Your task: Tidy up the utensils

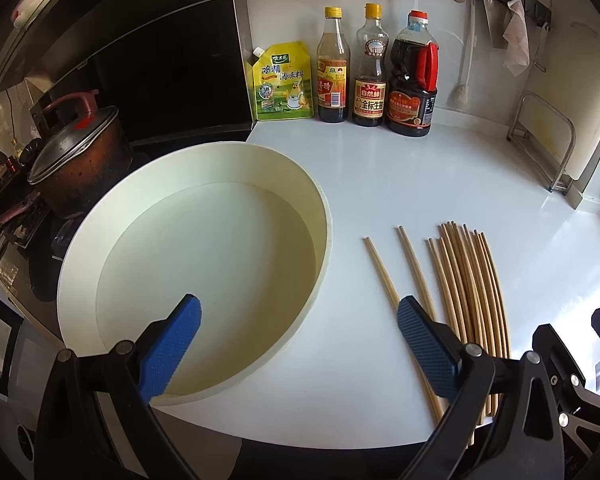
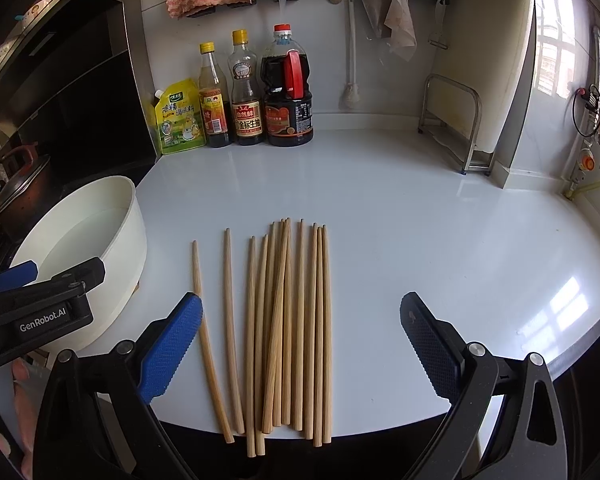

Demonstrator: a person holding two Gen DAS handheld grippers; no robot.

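Observation:
Several wooden chopsticks (image 2: 284, 320) lie side by side on the white counter (image 2: 420, 240), pointing away from me; they also show in the left wrist view (image 1: 464, 280). A round white basin (image 1: 204, 264) stands left of them, empty; it also shows in the right wrist view (image 2: 96, 248). My left gripper (image 1: 298, 312) is open and empty, with one finger over the basin and the other over the leftmost chopsticks. My right gripper (image 2: 300, 312) is open and empty, its fingers spread on either side of the chopstick bundle. The left gripper (image 2: 32, 292) shows at the left of the right wrist view.
A yellow seasoning pouch (image 2: 180, 120) and three sauce bottles (image 2: 256, 96) stand at the back wall. A metal rack (image 2: 456, 124) holding a cutting board stands at the back right. A lidded pot (image 1: 80, 160) sits on the stove to the left. The counter's front edge is close.

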